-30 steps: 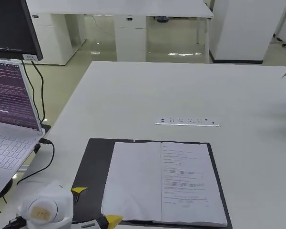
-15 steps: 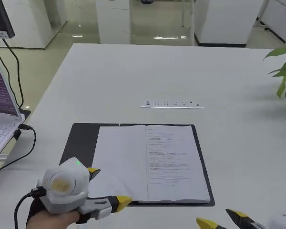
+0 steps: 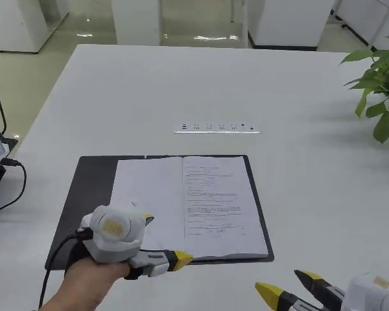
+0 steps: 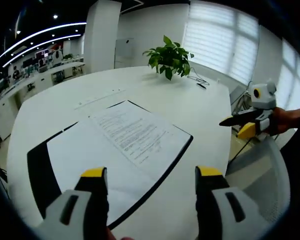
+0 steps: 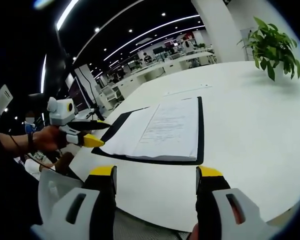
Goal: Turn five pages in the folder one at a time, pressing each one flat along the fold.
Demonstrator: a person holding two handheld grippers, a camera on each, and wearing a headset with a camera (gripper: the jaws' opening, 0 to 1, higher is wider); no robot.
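The black folder point(image 3: 91, 188) lies open on the white table, with a blank sheet on its left and a printed page point(image 3: 214, 201) on its right. A hand holds my left gripper point(image 3: 163, 240) over the folder's near left corner, open and holding nothing. My right gripper point(image 3: 286, 285) hovers off the folder's near right corner, open as well. In the left gripper view the folder point(image 4: 125, 145) lies beyond the spread jaws of the left gripper point(image 4: 151, 172), and the right gripper point(image 4: 245, 125) shows at the right. The right gripper view has the folder point(image 5: 160, 130) ahead of the right gripper point(image 5: 156, 171), with the left gripper point(image 5: 85, 132) at the left.
A flush power strip point(image 3: 216, 128) sits in the table point(image 3: 181, 84) just behind the folder. A potted plant point(image 3: 379, 78) stands at the far right. A black cable point(image 3: 13, 175) hangs off the table's left edge.
The head camera has swung right and down. My left gripper has moved up and right over the folder's near left corner. My right gripper has come further in at the bottom right.
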